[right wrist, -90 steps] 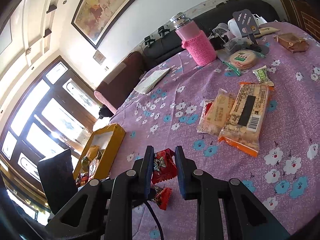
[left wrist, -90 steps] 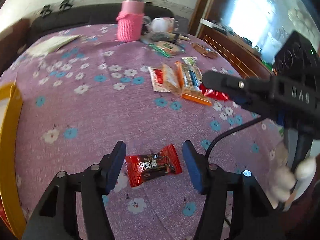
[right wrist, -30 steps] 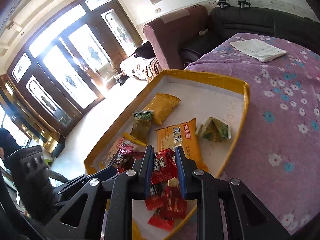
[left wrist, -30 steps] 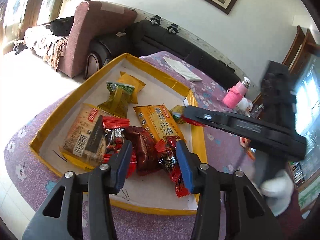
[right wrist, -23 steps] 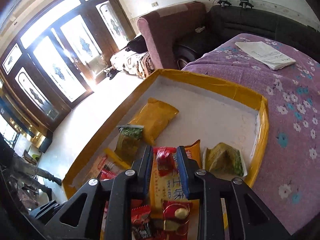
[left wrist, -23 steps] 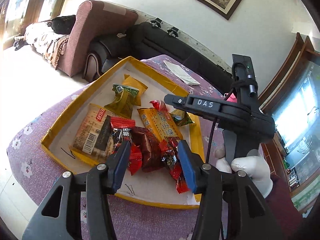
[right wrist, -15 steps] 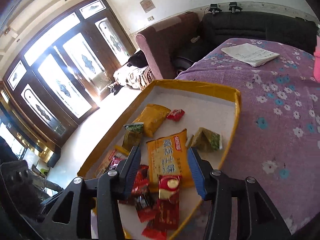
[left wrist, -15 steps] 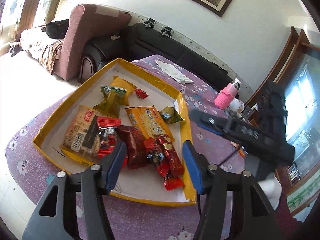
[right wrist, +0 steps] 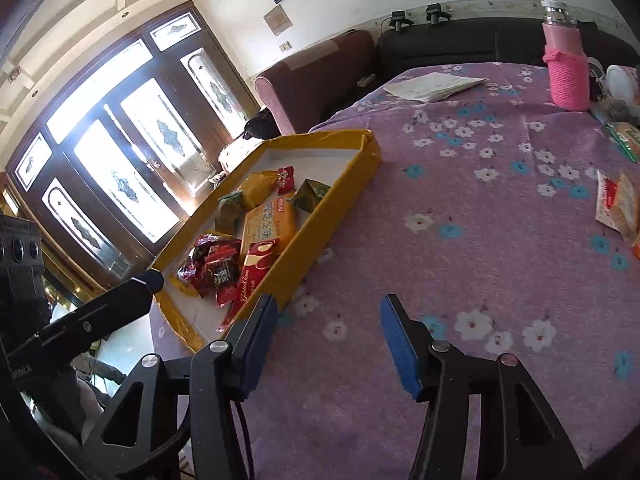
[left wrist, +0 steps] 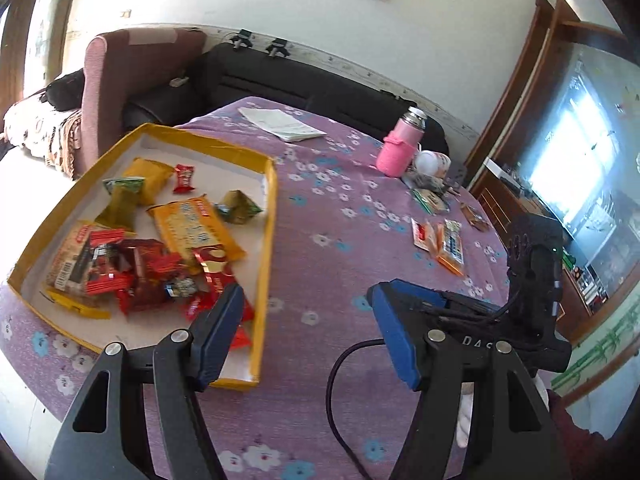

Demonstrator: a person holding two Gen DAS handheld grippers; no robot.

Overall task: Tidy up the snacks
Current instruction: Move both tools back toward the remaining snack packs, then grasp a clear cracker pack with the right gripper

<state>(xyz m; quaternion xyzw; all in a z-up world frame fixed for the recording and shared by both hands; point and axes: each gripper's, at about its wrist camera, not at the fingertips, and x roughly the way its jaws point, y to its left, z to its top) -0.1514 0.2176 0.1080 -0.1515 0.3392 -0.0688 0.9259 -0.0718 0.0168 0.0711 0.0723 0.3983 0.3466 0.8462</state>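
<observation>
A yellow-rimmed box (left wrist: 272, 216) at the table's left holds several snacks: red candies (left wrist: 148, 276), an orange packet (left wrist: 192, 232), green and yellow packs. It also shows in the right wrist view (right wrist: 344, 196). My left gripper (left wrist: 308, 332) is open and empty, above the cloth by the box's near right corner. My right gripper (right wrist: 326, 344) is open and empty, just right of the box. Loose snack packets (left wrist: 444, 240) lie on the cloth at the far right; they also show in the right wrist view (right wrist: 618, 204).
The table has a purple flowered cloth (left wrist: 340, 240). A pink-sleeved bottle (left wrist: 398, 148) and small clutter stand at the far side, a folded paper (left wrist: 280, 124) behind the box. Sofas lie beyond the table, glass doors (right wrist: 120, 168) at left.
Both grippers let go of their red candies into the box, opened wide, and pulled back to the right, away from the box.
</observation>
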